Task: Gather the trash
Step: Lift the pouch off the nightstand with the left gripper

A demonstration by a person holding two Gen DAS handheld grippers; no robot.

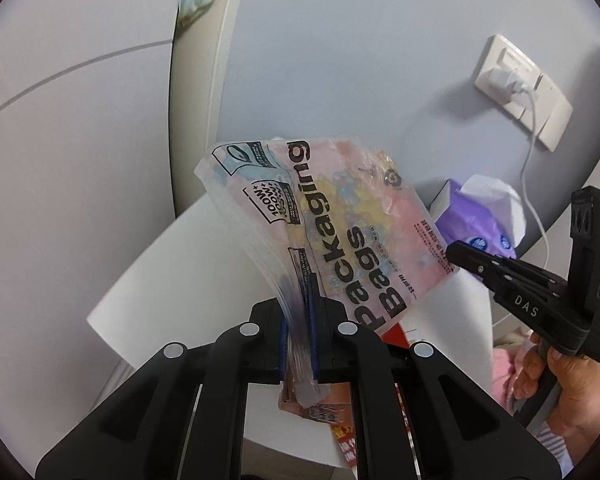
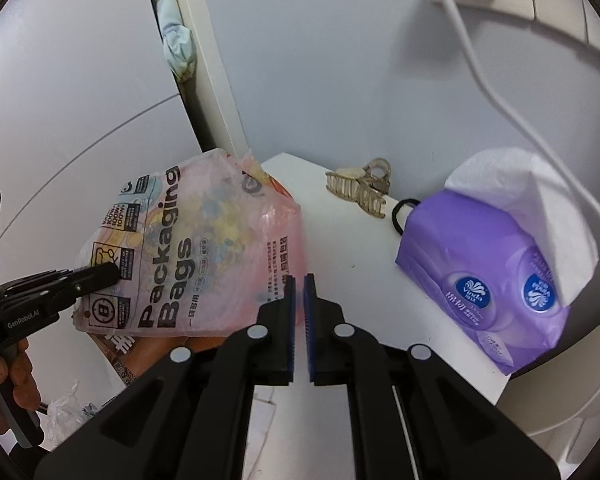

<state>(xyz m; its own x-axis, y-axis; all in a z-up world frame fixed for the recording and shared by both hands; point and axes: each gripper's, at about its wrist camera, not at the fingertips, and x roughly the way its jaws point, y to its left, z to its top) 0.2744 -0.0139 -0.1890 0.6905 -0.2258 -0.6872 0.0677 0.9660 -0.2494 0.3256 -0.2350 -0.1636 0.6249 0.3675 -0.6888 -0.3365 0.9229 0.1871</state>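
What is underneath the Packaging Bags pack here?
Under the Packaging Bags pack an orange-brown printed wrapper pokes out, its far part covered; red printed packaging shows below. Anything more beneath the pack is hidden.

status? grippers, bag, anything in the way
Left gripper shut on Packaging Bags pack, held clear of the white table. Right gripper shut on the pack's opposite edge. Nearby: tissue pack, hair claw; neither blocks.
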